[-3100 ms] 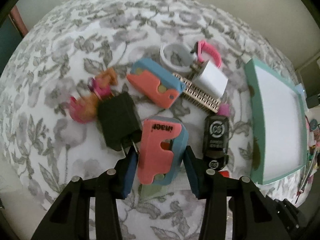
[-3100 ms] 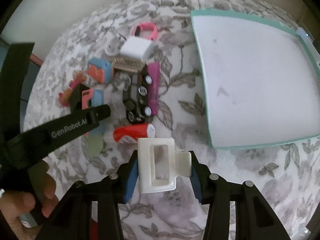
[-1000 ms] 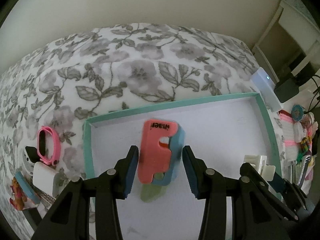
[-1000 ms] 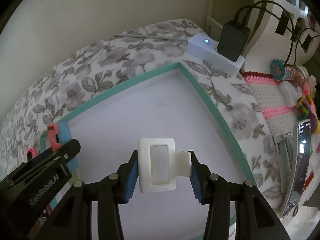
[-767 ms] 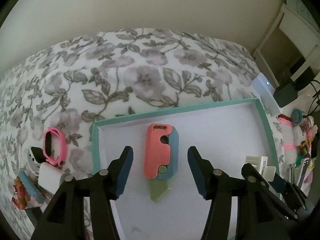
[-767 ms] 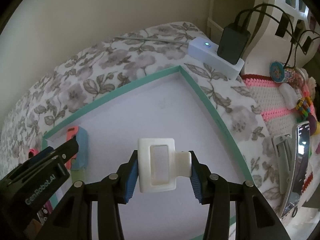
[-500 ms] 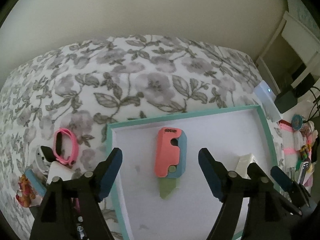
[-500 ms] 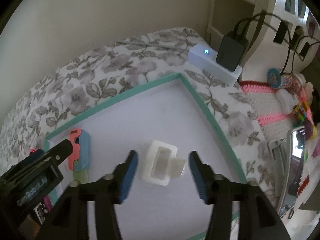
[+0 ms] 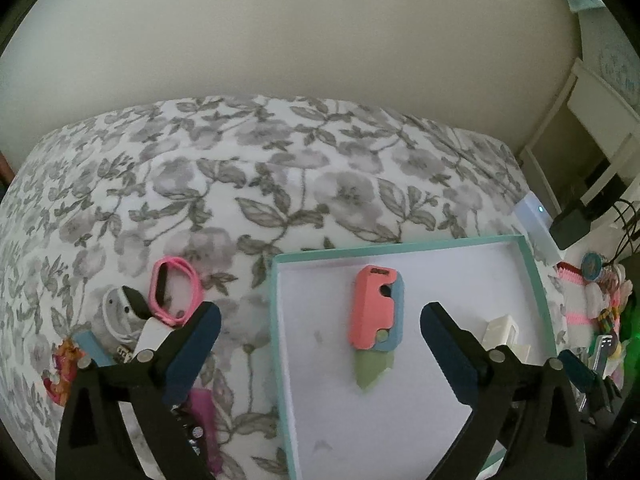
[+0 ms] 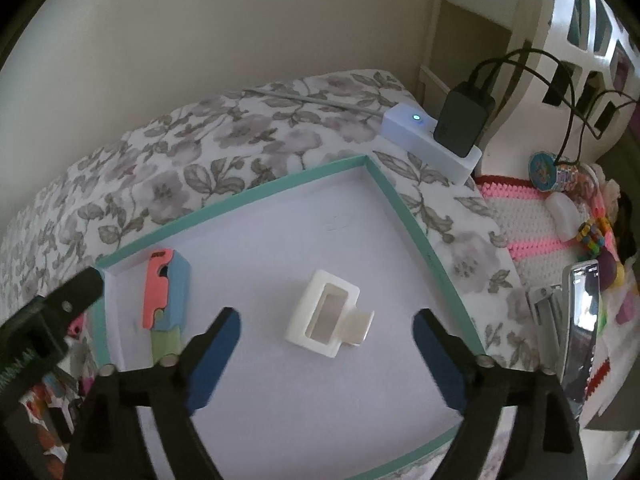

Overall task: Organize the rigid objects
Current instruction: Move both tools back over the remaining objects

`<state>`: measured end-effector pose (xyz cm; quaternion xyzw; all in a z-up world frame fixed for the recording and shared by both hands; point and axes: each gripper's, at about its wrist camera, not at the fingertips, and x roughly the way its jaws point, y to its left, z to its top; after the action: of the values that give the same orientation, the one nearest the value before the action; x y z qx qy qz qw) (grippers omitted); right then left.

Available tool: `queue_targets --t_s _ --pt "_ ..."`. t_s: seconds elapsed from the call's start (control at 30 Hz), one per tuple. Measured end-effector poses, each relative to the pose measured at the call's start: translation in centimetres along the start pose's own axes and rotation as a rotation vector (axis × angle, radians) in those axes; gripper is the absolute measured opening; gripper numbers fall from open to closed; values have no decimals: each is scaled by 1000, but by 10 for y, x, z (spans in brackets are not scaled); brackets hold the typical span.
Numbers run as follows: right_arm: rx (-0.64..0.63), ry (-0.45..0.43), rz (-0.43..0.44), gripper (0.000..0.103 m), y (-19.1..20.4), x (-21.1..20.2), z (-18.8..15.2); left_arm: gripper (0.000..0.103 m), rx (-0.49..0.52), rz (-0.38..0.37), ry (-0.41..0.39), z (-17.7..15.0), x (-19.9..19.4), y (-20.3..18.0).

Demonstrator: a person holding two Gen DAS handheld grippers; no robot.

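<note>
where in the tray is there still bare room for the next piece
The tray floor is bare at the far corner beyond the white clip, and between it and the pink-and-blue cutter. The near strip sits under the opening grippers. Crowded: the pile left of the tray.

- We see a soft, matt floral cloth bedspread (image 9: 248,184).
- The tray (image 10: 404,216) looks like matt card, teal-rimmed, its white floor smooth.
- We read the pink-and-blue cutter (image 9: 376,308) as matt plastic.
- The white clip (image 10: 324,316) is smooth, faintly glossy plastic.
- On the far right we see a crocheted cloth (image 10: 528,232), rough-knit.
</note>
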<state>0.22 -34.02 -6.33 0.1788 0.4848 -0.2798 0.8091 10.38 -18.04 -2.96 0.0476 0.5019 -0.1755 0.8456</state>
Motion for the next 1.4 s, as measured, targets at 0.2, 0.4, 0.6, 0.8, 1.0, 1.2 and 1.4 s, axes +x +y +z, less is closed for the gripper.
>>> queue_targets --t_s 0.2,0.4,0.6,0.8,1.0,1.2,1.4 --pt "-30 -23 -7 103 7 -6 -7 100 -33 19 -45 -9 -11 18" --pt "-71 -52 -6 103 17 -15 -13 100 -51 54 -88 -17 -23 35" --pt "-107 -81 4 103 30 -28 -21 100 -100 52 -113 -25 -43 59" --pt "-88 -97 77 103 36 -47 -24 100 -137 134 -177 -31 -75 91" --pt "-106 -135 123 103 45 -63 -29 100 -185 219 -201 -40 -97 129" --pt "-102 -143 249 103 64 -76 -32 100 -250 284 -211 -52 -111 172" --pt "-192 -155 294 103 107 -87 -42 100 -309 363 -173 -65 -116 215"
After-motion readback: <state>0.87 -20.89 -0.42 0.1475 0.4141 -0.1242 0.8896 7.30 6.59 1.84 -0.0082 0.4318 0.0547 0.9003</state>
